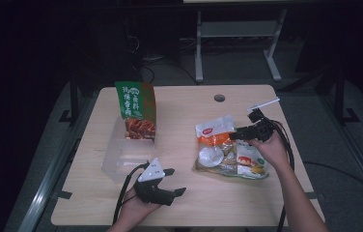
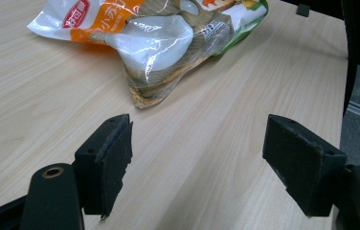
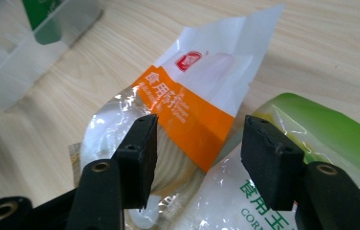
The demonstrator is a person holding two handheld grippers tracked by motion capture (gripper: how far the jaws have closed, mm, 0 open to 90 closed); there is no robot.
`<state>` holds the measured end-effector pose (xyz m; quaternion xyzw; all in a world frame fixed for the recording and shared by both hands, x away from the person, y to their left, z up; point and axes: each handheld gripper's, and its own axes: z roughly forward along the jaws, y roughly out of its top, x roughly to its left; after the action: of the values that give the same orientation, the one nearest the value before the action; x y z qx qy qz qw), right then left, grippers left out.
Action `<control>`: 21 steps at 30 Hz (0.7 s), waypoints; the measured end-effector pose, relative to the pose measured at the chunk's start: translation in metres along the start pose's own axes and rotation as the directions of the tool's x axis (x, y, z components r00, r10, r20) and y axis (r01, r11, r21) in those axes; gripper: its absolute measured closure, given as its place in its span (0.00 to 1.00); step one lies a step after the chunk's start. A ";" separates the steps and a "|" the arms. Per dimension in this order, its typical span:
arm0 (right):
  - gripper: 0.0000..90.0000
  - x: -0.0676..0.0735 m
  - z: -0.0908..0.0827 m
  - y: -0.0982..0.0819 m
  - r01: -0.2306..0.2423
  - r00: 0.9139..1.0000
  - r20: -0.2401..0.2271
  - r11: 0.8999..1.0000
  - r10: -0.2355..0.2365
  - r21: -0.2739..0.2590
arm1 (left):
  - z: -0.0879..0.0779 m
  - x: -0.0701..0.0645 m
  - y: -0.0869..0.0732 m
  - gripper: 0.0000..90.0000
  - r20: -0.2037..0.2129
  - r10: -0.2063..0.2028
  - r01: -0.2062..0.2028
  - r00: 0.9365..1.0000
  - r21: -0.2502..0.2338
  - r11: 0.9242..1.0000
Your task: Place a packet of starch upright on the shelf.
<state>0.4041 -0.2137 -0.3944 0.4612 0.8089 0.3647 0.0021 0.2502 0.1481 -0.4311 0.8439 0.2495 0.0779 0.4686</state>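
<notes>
- The left tongs (image 1: 175, 181) rest near the front edge of the light wooden counter (image 1: 184, 203), with the jaws wide apart and nothing between them.
- Just behind them a clear plastic box (image 1: 114, 157) stands on the counter, and a green and red snack pouch (image 1: 137, 111) stands upright in its far end.
- To the right, well apart from the left tongs, a small heap of food packets lies flat: a white and orange plastic bag (image 3: 202, 91) with a white round piece inside, and a green and white corn packet (image 3: 321, 132) partly over it.
- The right tongs (image 3: 197, 143) hover over the orange band of the bag, the jaws open and not pressing on it.
</notes>
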 end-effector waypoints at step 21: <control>0.94 -0.008 0.041 0.003 -0.041 0.993 -0.106 0.995 0.051 0.095 | 0.001 0.002 0.000 0.28 0.004 -0.010 0.010 1.000 -0.003 1.000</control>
<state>0.4250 -0.1951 -0.4254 0.4587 0.8131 0.3512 -0.0716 0.2522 0.1483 -0.4316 0.8421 0.2527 0.0741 0.4706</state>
